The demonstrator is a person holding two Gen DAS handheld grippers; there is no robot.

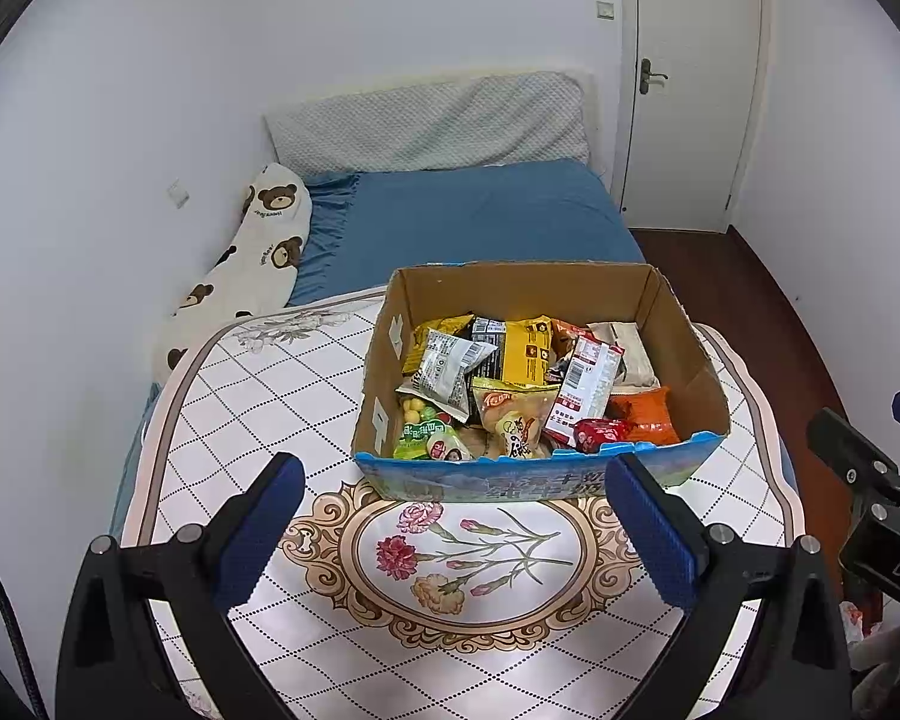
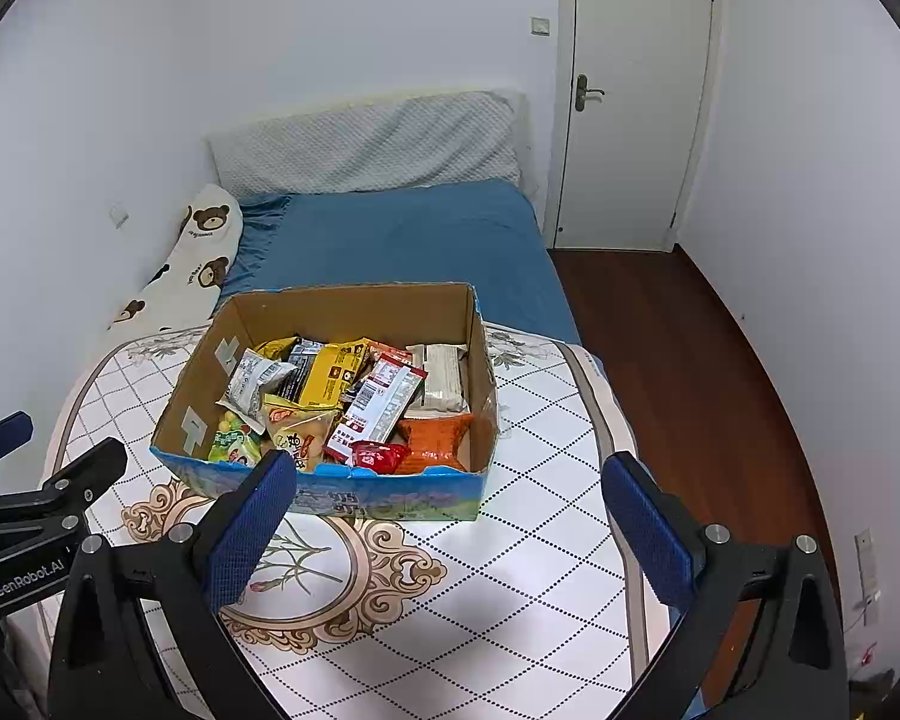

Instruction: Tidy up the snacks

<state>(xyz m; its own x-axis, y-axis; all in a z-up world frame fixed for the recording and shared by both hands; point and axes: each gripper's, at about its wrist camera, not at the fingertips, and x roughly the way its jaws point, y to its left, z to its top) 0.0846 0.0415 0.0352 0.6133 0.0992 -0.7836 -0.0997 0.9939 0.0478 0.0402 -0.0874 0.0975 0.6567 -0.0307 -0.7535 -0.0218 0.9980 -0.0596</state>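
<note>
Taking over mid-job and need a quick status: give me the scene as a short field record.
surface: floral patterned table
container: open cardboard box, upright on the table
contents: mixed snack packets, including a yellow packet and an orange packet
left gripper: open, empty, short of the box
right gripper: open, empty, short of the box
snacks outside box: none visible

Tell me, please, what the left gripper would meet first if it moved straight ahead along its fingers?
Most likely the blue printed front wall of the cardboard box, which lies between and just beyond the open left gripper. Depth is unclear; a downward tilt would meet the floral tabletop first.
</note>
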